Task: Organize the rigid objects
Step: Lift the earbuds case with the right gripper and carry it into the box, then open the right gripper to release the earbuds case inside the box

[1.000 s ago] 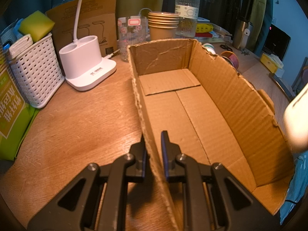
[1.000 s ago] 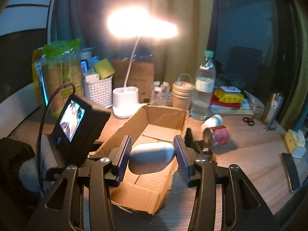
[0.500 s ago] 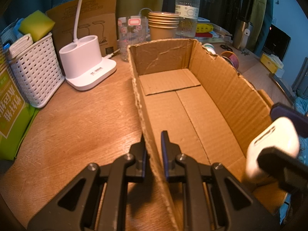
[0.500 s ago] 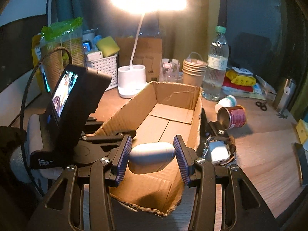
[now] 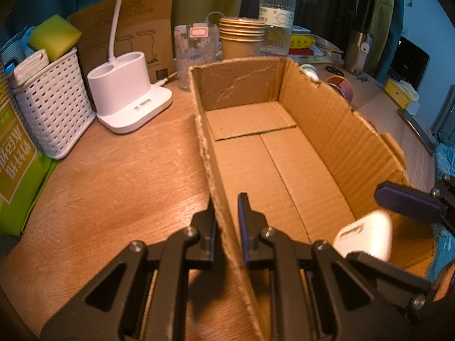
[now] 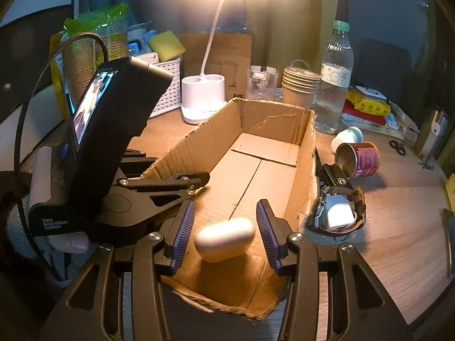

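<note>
As the white case [image 6: 224, 238] hung inside the cardboard box [image 6: 273, 119], right gripper [image 6: 224, 234] jaws stood off it, released.
Left gripper [image 5: 227, 221] clamped the box wall; the case could bounce out.

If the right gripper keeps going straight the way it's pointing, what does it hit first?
Probably the floor of the cardboard box. The right gripper angles down into it, white case between its fingers; depth is hard to judge.

Matt corrugated cardboard box [image 5: 312, 130] sits on smooth wood-grain table [image 5: 128, 187]; white plastic case [image 6: 224, 238] looks glossy.
</note>
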The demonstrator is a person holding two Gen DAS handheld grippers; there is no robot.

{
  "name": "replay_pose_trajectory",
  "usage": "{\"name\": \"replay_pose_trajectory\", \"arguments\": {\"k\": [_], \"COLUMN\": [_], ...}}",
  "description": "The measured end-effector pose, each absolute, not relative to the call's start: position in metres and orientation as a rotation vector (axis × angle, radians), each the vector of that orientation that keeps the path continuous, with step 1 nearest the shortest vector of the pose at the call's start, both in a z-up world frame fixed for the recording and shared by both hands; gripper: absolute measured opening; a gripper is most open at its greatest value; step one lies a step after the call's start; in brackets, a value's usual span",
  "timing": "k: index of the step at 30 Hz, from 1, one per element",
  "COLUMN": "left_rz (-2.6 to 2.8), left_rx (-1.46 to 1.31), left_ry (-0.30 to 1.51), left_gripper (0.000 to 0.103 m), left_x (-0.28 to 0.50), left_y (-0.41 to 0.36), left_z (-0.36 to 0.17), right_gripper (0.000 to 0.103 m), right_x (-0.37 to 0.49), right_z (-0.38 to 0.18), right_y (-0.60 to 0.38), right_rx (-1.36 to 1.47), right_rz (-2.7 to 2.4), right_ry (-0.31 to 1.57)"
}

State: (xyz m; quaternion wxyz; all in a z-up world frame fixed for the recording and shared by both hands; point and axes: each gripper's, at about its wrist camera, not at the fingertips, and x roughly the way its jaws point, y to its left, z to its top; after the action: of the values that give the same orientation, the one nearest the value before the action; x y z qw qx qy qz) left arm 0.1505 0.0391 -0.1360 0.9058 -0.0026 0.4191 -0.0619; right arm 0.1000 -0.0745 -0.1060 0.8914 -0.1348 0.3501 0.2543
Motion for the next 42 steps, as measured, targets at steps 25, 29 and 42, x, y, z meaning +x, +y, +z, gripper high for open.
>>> {"name": "replay_pose_trajectory", "arguments": {"k": [25,29,42], "left_rz": [-0.129,-0.130,-0.130], "left_rx": [-0.005,-0.004,-0.004], "left_ry": [0.866,0.866,0.866], "left_gripper": [0.014,0.014,0.014], "left_x": [0.151,0.151,0.151], "left_y": [0.040,0.040,0.040], "left_z": [-0.134,-0.135,-0.135], "right_gripper": [0.050,0.053,0.056], "right_x": [0.098,0.097,0.095], "right_z": [-0.090,-0.085,-0.068], "right_y": [-0.084,-0.087,-0.104], "right_rx": [-0.265,-0.262,-0.232], "right_rz": [0.499,0.484,0.431], "right_ry": [0.674,0.658,0.592]}}
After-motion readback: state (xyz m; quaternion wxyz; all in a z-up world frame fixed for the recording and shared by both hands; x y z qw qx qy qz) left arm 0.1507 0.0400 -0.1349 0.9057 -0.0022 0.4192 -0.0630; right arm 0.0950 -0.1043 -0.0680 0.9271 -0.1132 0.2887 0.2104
